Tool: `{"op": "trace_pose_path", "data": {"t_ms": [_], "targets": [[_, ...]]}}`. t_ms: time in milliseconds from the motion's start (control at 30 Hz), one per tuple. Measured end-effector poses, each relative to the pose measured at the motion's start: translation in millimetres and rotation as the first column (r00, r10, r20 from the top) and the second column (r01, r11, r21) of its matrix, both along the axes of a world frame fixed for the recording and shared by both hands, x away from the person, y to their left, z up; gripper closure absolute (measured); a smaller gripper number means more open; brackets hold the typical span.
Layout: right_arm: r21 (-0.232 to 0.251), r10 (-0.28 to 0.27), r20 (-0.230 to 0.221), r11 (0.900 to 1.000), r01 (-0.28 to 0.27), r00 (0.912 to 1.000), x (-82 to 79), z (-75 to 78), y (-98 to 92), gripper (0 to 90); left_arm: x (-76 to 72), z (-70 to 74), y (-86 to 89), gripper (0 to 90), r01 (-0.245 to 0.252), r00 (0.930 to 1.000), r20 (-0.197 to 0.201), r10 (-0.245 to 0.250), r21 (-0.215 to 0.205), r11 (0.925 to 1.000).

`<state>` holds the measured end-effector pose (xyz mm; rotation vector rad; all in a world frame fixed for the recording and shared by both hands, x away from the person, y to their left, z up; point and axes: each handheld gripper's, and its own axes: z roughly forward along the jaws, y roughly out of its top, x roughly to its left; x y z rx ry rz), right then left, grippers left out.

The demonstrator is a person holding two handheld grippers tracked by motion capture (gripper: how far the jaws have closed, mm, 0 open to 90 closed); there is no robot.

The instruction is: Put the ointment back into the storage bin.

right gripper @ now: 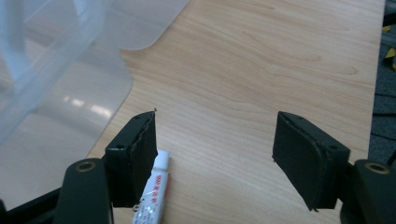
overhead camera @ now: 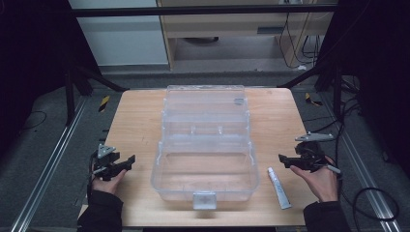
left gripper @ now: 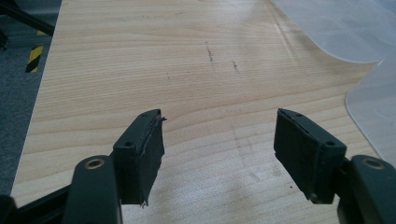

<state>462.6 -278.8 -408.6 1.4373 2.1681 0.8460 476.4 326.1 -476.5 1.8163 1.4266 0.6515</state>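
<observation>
Clear plastic box (overhead camera: 205, 164) sits open mid-table, lid (overhead camera: 205, 104) folded back toward the far edge, latch tab facing the person's side. Wooden table (overhead camera: 140, 125) shows bare board on both flanks of the box.

Right gripper (overhead camera: 285, 160), held in the right hand (overhead camera: 321, 181), hovers near the table's right edge, jaws pointing inward at the box. Jaws stand wide apart, nothing between them. In the right gripper view the white tube (right gripper: 152, 196) lies on the wood just beside and partly behind one finger (right gripper: 135, 158), not inside the gap. Ahead of the fingertips: open wood, then the rounded corner of the box. From above, the tube (overhead camera: 279, 187) rests between the box wall and the right hand, its length running toward the near edge, apart from the box.

Left gripper (overhead camera: 126, 162), in the left hand (overhead camera: 109, 181), hovers at the opposite side, also aimed inward, jaws spread and empty. Left gripper view: bare wood between and beyond the fingers (left gripper: 140, 154), the table's edge off to one side, the box's rounded rim off to the other.
</observation>
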Motion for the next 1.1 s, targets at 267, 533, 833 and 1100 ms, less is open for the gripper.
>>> {"op": "trace_pose_path", "data": {"t_ms": [267,533,833,1100], "targets": [[-0.004,0.026,-0.083,1.000,-0.026,0.9962,-2.3,13.9,11.4,34.4,0.3,-0.4,-0.8,32.8,0.005,1.0000,-0.008,-0.005,0.005,1.0000],[-0.022,0.041,-0.178,0.999,-0.045,0.9832,-3.3,11.2,20.0,38.8,0.4,-0.4,-1.6,33.4,0.008,0.9999,-0.011,-0.008,0.006,0.9999],[-0.056,0.046,-0.249,0.997,-0.062,0.9674,-4.4,3.5,26.6,41.6,0.5,-0.4,-2.0,33.7,0.012,0.9998,-0.015,-0.012,0.008,0.9999],[-0.089,0.053,-0.317,0.992,-0.085,0.9469,-5.1,-7.0,33.5,46.3,0.5,-0.1,-2.0,34.0,0.012,0.9998,-0.017,-0.012,0.010,0.9999]]}}
